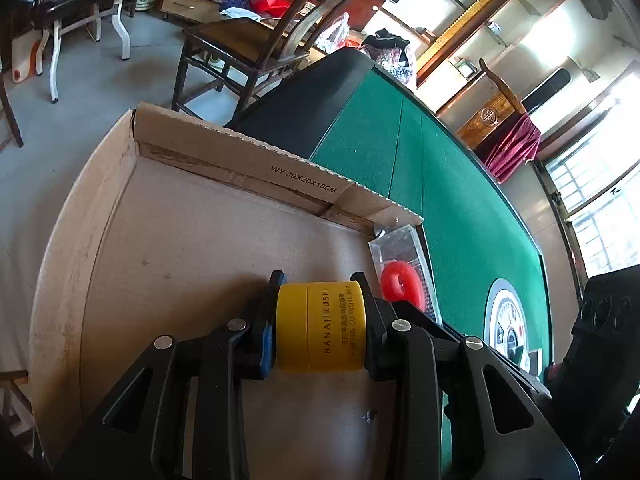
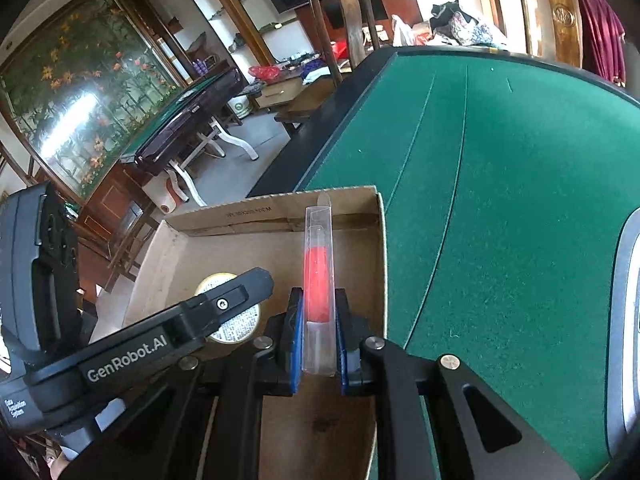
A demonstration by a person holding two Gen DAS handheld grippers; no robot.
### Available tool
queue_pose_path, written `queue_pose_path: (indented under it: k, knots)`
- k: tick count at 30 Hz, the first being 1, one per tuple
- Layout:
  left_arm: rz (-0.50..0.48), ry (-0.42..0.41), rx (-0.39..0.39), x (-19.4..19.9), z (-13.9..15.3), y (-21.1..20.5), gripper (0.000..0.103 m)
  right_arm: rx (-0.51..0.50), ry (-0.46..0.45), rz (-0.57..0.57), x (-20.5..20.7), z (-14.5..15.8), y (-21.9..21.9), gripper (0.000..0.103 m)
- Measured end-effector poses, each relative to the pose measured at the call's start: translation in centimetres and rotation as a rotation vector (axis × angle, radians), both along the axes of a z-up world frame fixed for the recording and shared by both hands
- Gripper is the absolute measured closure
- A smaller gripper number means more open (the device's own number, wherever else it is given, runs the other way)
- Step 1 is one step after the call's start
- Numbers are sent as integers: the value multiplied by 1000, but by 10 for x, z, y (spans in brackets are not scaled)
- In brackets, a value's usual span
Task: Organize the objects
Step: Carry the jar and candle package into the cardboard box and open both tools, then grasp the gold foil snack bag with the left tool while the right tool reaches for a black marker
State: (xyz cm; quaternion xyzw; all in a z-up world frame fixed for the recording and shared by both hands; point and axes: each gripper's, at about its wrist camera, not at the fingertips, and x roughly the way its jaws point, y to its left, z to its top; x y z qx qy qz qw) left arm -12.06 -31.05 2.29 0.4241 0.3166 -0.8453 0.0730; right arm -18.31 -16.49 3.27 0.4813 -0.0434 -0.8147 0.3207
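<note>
Green felt covers the table (image 2: 500,184) on which we find an open cardboard box (image 1: 200,240), with wooden chairs and a second table in the room behind. Nearest the lens in the left wrist view, low and centre, our left gripper (image 1: 320,320) is clamped on a yellow jar (image 1: 322,326), one pad on each flat end, the jar lying sideways over the box floor; whether it touches the cardboard we cannot tell. In the right wrist view, low and centre, our right gripper (image 2: 318,340) is nearly closed, its blue pads (image 2: 295,344) pressing the flat sides of a clear plastic packet (image 2: 319,280) with a red item inside, which stands on edge and points toward the box's far wall. The packet also shows at centre right in the left view, just beside the jar, against the box's right wall. We judge the step in hand to be setting both items down inside the box. The next move calls for confirming each rests on the floor, then easing the fingers apart and drawing back without tipping the packet or rolling the jar.
</note>
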Motion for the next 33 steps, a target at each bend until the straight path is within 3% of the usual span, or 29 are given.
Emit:
queue_pose_path:
  k: [11, 13, 15, 21, 29, 33]
  knots:
    - [-26, 14, 48, -4, 1, 2, 67, -25, -15, -18, -1, -1, 5, 88]
    - [-38, 23, 58, -4, 3, 3, 56, -26, -8, -20, 0, 2, 7, 88]
    - [-48, 34, 54, -4, 5, 6, 51, -37, -3, -27, 3, 5, 11, 88]
    - [-66, 73, 43, -1, 16, 11, 51, -86, 12, -39, 23, 25, 37, 88]
    - [-130, 126, -8, 7, 33, 27, 51, -212, 42, -8, 96, 51, 142, 89]
    - [-218, 161, -62, 12, 45, 49, 52, -232, 124, -49, 133, 49, 214, 89]
